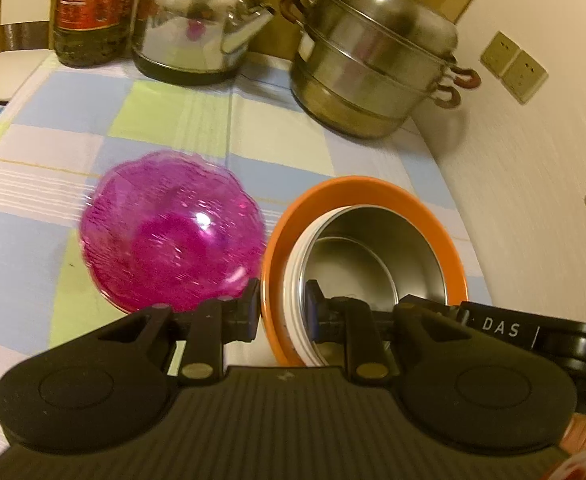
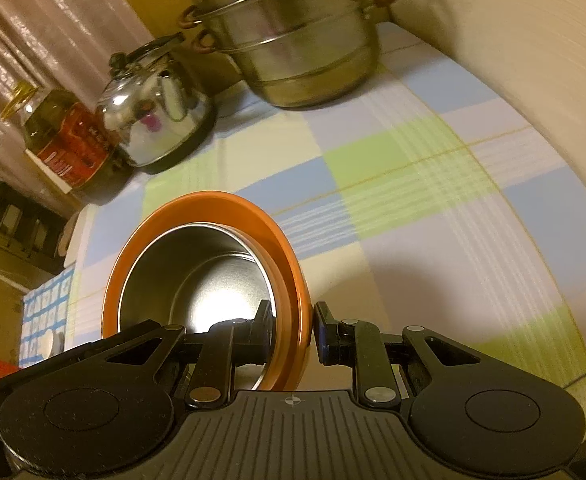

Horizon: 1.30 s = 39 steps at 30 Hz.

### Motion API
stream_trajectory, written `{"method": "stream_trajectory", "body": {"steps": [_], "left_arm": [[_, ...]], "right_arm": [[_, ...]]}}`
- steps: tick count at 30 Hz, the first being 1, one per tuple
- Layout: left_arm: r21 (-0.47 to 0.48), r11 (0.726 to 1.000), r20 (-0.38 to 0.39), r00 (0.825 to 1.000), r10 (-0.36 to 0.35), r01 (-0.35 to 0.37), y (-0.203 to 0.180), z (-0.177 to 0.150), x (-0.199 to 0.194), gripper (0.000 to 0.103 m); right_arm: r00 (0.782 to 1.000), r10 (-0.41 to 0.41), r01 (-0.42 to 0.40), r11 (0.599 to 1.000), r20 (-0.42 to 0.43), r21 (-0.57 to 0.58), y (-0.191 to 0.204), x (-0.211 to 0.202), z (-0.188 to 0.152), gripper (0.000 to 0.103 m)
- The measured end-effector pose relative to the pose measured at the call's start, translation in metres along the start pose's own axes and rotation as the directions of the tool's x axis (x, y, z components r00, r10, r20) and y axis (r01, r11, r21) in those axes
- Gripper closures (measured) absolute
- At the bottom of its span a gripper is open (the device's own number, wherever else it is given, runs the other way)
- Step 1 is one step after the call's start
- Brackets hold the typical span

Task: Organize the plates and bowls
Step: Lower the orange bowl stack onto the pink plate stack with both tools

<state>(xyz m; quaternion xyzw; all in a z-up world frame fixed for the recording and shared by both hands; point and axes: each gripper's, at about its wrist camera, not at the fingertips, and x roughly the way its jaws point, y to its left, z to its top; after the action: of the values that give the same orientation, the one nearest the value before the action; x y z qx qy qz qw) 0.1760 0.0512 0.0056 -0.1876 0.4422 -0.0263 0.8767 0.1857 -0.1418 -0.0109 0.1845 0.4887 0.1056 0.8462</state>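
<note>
An orange-rimmed bowl with a steel inside (image 1: 373, 236) is held above the checked cloth. My left gripper (image 1: 283, 312) is shut on its left rim, one finger inside and one outside. My right gripper (image 2: 293, 332) is shut on the same orange bowl (image 2: 197, 260) at its right rim. The right gripper's black body (image 1: 505, 328) shows at the bowl's right side in the left wrist view. A translucent pink bowl (image 1: 173, 232) stands on the cloth just left of the orange bowl, blurred.
A steel stacked steamer pot (image 1: 373, 60) and a steel kettle (image 1: 201, 20) stand at the back, with an oil bottle (image 1: 89, 8) at the far left. A wall with sockets (image 1: 513, 66) runs along the right. The checked tablecloth (image 2: 433, 208) covers the table.
</note>
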Motion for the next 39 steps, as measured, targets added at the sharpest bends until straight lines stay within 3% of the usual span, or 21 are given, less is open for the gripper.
{"method": "stream_trajectory", "body": {"steps": [18, 39], "left_arm": [[-0.065, 0.996, 0.032, 0.997, 0.07, -0.068, 0.06, 0.032, -0.009, 0.083], [-0.116, 0.987, -0.028, 0.994, 0.11, -0.113, 0.108, 0.052, 0.035, 0.083]], "right_arm": [[0.998, 0.043, -0.048, 0.995, -0.052, -0.088, 0.068, 0.047, 0.015, 0.081], [0.988, 0.029, -0.048, 0.991, -0.152, -0.125, 0.091, 0.122, 0.031, 0.082]]}}
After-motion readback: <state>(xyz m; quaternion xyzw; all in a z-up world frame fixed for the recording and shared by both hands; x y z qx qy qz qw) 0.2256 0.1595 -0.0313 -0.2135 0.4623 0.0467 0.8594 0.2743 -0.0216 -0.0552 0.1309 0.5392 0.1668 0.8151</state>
